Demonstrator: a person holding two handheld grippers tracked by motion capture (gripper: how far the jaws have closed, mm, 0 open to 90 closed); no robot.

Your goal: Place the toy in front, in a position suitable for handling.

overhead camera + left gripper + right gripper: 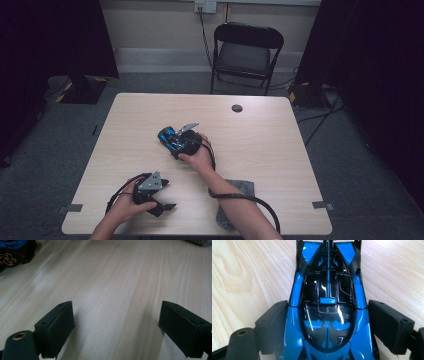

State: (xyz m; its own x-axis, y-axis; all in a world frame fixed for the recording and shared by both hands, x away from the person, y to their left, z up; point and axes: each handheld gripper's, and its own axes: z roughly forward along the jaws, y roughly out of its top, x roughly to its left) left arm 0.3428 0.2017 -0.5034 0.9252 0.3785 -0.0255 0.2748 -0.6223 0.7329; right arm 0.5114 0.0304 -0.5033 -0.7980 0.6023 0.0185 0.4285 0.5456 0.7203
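Observation:
A glossy blue and black toy race car (170,136) (328,290) stands on the pale wooden table (260,140), a little left of centre. My right gripper (176,143) (328,315) reaches over it from behind, one pad against each flank of the body, shut on it. My left gripper (169,195) (116,327) rests near the table's front left, jaws wide open with bare wood between them. One wheel and a corner of the car (11,253) show at the top left of the left gripper view.
A grey felt cloth (239,197) (200,242) lies at the front edge under the right forearm. A dark round cap (237,108) sits in the tabletop at the back. A black folding chair (245,52) stands beyond the far edge. Tape marks (70,208) sit at the front corners.

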